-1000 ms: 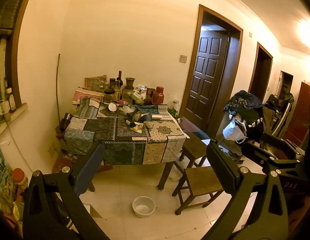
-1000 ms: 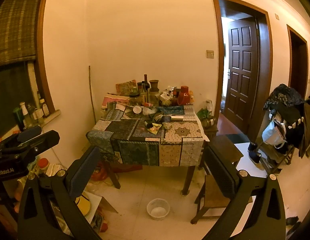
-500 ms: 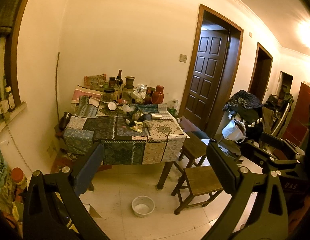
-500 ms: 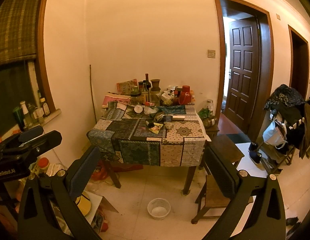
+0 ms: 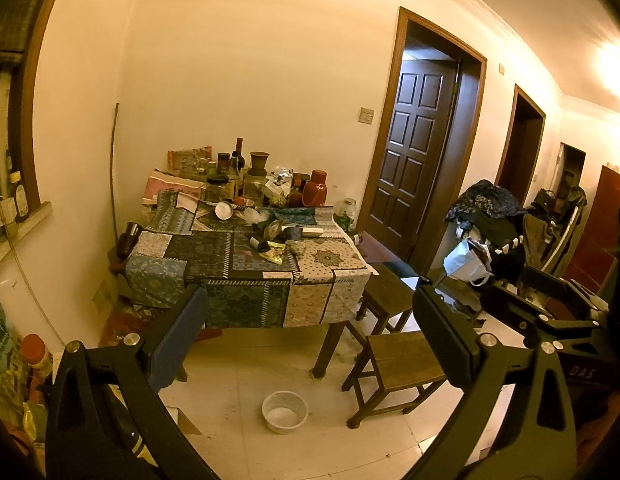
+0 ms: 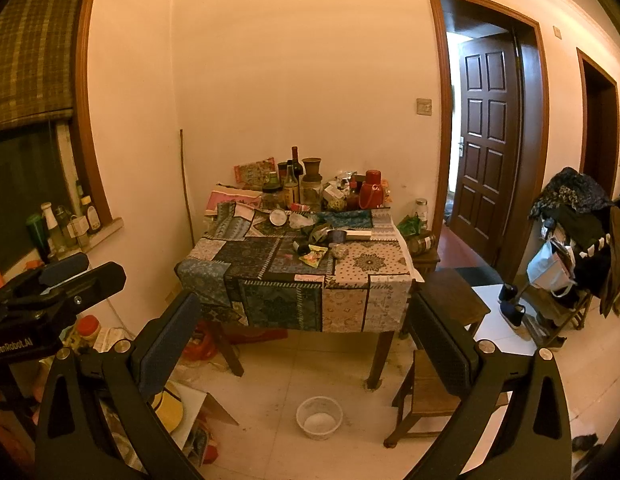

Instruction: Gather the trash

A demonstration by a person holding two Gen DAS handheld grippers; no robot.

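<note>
Ahead stands a table under a patchwork cloth (image 5: 246,280) (image 6: 286,300), crowded with bottles, jars and litter. A yellow crumpled wrapper (image 5: 274,255) (image 6: 314,257) lies near the table's middle, with a grey crumpled wad (image 5: 298,247) (image 6: 338,251) just to its right. My left gripper (image 5: 309,294) is open with nothing between its fingers, well short of the table. My right gripper (image 6: 302,298) is likewise open and empty, at a similar distance.
A white bowl (image 5: 285,411) (image 6: 319,416) sits on the tiled floor in front of the table. Two wooden stools (image 5: 401,364) stand at the table's right. Clutter and a cardboard flap (image 6: 206,404) lie at the left, and a loaded clothes rack (image 6: 569,248) at the right.
Both views have crept slightly closer to the table. Both grippers stay open and nothing on the table has moved.
</note>
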